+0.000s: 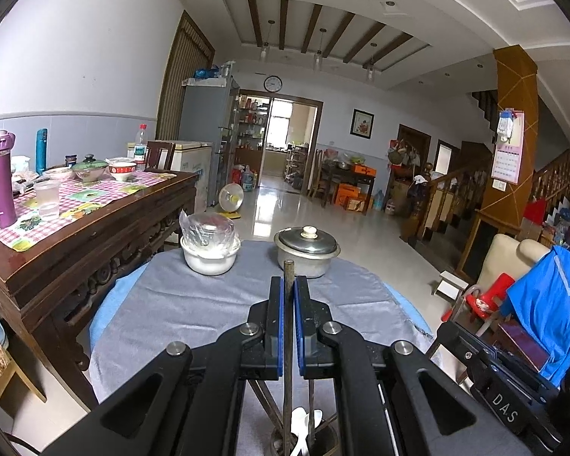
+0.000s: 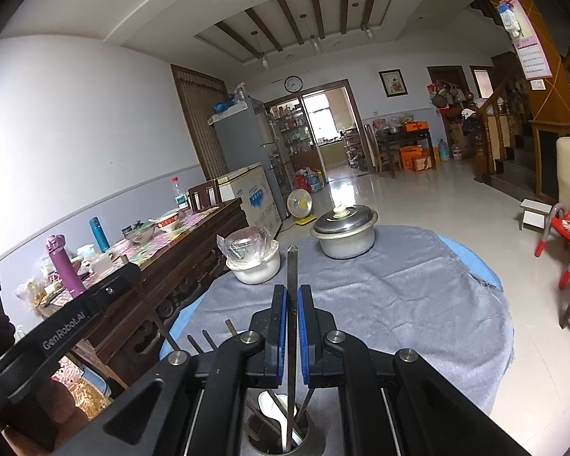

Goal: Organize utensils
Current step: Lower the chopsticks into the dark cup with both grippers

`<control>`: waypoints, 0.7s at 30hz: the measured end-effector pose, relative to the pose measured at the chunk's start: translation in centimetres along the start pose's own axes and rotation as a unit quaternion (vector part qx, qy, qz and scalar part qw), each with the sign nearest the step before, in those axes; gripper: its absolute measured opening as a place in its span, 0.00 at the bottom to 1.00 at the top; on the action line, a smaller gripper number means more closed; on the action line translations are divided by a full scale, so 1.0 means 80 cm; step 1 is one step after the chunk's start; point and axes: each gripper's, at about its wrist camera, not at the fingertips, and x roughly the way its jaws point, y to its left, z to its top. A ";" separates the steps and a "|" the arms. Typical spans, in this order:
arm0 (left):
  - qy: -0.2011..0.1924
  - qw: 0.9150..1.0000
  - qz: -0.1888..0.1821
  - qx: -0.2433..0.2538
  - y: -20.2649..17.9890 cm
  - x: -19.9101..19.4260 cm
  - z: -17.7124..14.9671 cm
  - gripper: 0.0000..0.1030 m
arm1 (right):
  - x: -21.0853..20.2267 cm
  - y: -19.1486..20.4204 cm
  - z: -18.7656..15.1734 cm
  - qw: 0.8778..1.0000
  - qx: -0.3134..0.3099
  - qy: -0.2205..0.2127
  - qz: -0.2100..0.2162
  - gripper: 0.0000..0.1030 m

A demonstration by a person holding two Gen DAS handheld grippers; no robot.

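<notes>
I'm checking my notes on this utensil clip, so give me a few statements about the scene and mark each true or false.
1. The left tongs are shut on a chopstick. True.
2. The right tongs are open and hold nothing. False: they grip a flat metal utensil.
3. The metal pot has its lid on. True.
4. The white bowl stands uncovered. False: clear plastic covers it.
5. The holder contains a white spoon. True.
</notes>
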 end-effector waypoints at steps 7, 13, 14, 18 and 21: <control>0.005 1.000 0.003 0.000 0.001 0.001 -0.003 0.05 | 0.004 0.004 -0.005 1.000 -0.004 0.008 0.003 0.06; 0.009 1.000 0.001 -0.001 0.002 0.003 -0.003 0.05 | 0.005 0.003 -0.007 1.000 -0.001 0.011 0.005 0.06; 0.010 1.000 0.001 -0.002 0.002 0.003 -0.003 0.05 | 0.006 0.002 -0.007 1.000 0.000 0.013 0.006 0.06; 0.013 1.000 0.001 0.000 0.004 0.004 -0.004 0.05 | 0.007 0.001 -0.010 1.000 0.002 0.016 0.007 0.06; 0.014 1.000 0.003 -0.001 0.007 0.004 -0.005 0.05 | 0.008 0.001 -0.012 1.000 0.003 0.018 0.008 0.06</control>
